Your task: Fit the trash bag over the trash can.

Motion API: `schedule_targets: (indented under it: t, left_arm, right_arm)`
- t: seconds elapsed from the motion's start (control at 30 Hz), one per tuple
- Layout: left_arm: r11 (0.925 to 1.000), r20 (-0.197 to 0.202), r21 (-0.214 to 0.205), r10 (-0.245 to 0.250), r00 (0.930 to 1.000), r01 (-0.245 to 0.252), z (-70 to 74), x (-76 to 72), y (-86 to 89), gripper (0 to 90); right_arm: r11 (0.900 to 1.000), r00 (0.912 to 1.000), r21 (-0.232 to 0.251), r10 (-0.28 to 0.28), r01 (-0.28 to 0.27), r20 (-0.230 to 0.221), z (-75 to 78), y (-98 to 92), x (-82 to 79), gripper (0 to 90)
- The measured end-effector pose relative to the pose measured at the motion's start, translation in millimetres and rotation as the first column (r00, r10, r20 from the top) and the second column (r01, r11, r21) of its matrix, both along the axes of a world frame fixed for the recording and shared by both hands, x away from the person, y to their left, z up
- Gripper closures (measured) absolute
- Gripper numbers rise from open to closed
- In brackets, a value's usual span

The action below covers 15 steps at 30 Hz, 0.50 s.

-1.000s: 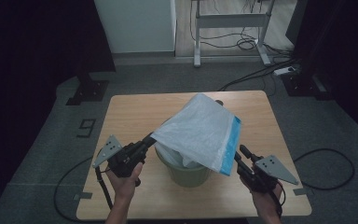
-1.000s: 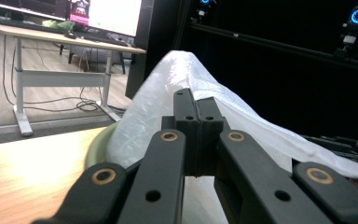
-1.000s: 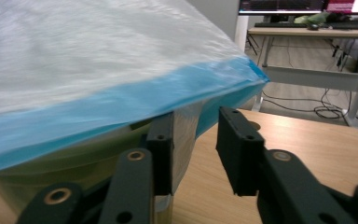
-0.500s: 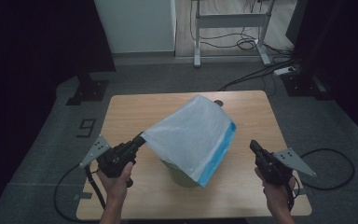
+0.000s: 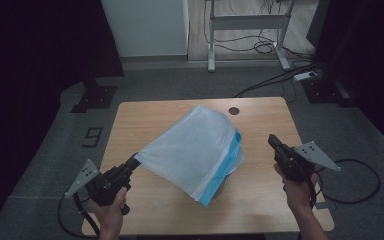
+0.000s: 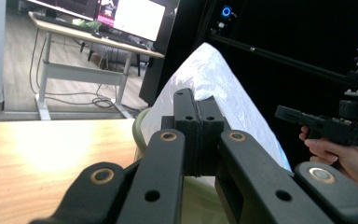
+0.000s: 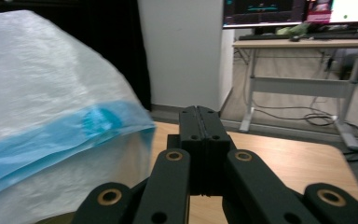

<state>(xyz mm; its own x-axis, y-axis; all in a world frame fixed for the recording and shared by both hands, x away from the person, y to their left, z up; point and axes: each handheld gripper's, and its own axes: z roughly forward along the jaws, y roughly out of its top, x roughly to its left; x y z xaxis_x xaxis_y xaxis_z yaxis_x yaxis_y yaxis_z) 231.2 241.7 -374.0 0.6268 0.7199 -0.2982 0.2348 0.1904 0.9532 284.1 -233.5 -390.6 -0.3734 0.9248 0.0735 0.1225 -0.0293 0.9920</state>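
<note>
Left gripper (image 5: 132,161) clamped on bag (image 5: 195,145) corner — right gripper (image 5: 272,141) closed, empty | step: lining bin (image 6: 142,126) | next: right regrips bag's right edge — pulls over rim.

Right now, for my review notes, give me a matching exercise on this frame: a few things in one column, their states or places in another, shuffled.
Things:
1. left claw
2. right claw
3. translucent white plastic bag with a blue band
4. pale green round bin

States or places:
A. shut on nothing, apart from the bag
B. draped over the bin, one corner pulled out sideways
C. shut on the bag's corner
D. on the wooden table, mostly covered

Pairs: 1-C, 2-A, 3-B, 4-D
</note>
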Motion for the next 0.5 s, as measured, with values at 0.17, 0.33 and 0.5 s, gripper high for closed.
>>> schedule_targets:
  t: [0.17,0.33,0.5]
  left_arm:
    - [0.9985,-0.013,0.053,0.008,0.9999,-0.007,-1.7,-0.6,-7.3,88.0]
    - [0.9967,0.013,0.080,0.005,0.9999,-0.006,4.9,-0.8,-11.1,61.7]
    - [0.9905,0.041,0.137,-0.012,0.9991,0.006,15.4,-5.8,-18.2,39.5]
  right_arm:
    - [0.9983,0.9984,-0.013,0.056,-0.056,-0.008,-10.7,13.6,-6.1,81.0]
    - [0.9943,0.9944,-0.018,0.105,-0.105,-0.012,-13.1,21.8,-9.7,74.2]
    - [0.9896,0.9899,-0.027,0.141,-0.141,-0.014,-13.2,31.7,-9.1,70.5]
